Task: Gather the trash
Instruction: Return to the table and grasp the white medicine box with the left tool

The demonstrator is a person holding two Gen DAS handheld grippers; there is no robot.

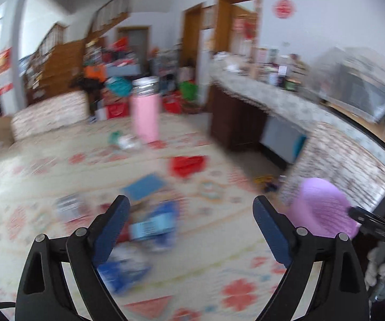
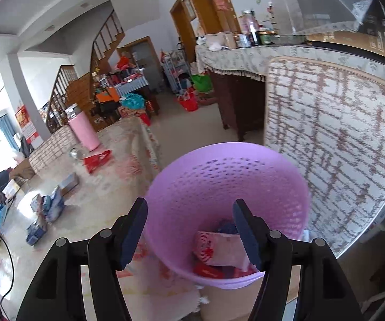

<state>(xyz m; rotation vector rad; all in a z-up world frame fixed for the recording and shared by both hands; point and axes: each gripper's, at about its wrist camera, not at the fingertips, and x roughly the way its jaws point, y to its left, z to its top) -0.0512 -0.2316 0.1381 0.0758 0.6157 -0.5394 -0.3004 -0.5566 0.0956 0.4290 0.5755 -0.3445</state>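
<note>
On the patterned cloth (image 1: 219, 267), seen blurred from the left wrist, lie a blue wrapper (image 1: 153, 224), a blue card (image 1: 144, 187) and a red packet (image 1: 188, 164), with a pink flask (image 1: 145, 117) standing behind them. Over this litter the left gripper (image 1: 191, 208) has its jaws wide apart, nothing between them. Further right, the lilac basket (image 2: 227, 187) stands beside a woven cushion (image 2: 339, 144), holding a pink-and-red wrapper (image 2: 219, 250). Above its mouth the right gripper (image 2: 189, 211) has jaws apart, gripping nothing.

Lilac perforated basket (image 2: 227, 184), pink tumbler (image 1: 144, 115), red-flowered cloth (image 1: 235, 291).
</note>
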